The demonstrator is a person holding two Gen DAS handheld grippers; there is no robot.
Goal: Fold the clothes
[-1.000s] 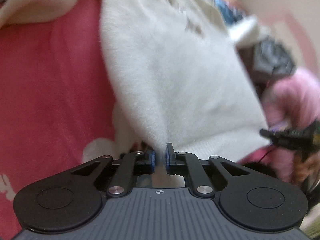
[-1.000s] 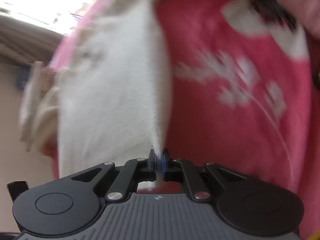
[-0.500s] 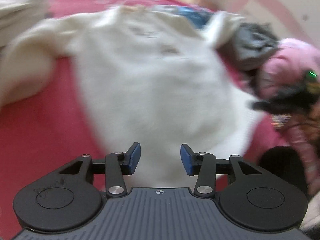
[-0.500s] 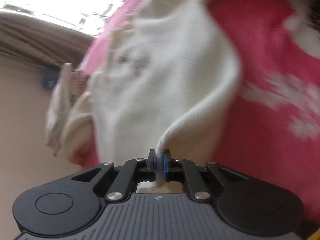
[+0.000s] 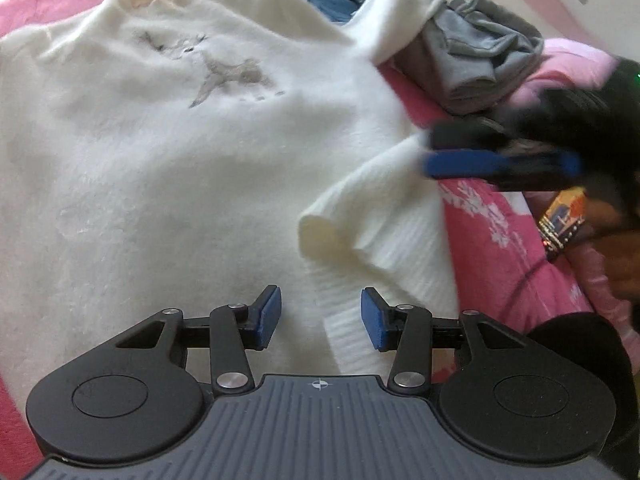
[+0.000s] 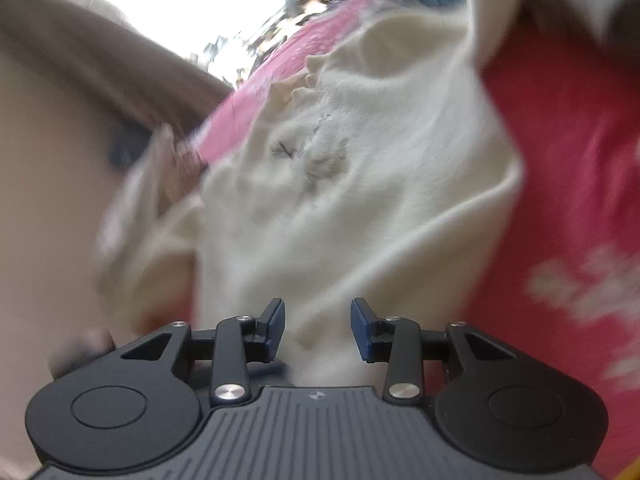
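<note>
Pink bedspread (image 5: 492,216) with white print covers the bed. White sweater (image 5: 160,168) lies spread face up across it, grey star design on the chest, neckline at the far end. Grey garment (image 5: 472,68) bunched at the far right, just beside a sleeve.

Ribbed hem corner (image 5: 360,216) sits flipped up in a loose curl, near the right gripper (image 5: 500,162).

Left gripper (image 5: 318,318): jaws spread, nothing between them, hovering over the hem. Right gripper (image 6: 318,330): jaws opening, cloth below but no pinch.

Risk, as I judge it: the curled corner may stay doubled under the next fold, leaving a lump. Fuzzy knit could cling to a pad and drag askew.
</note>
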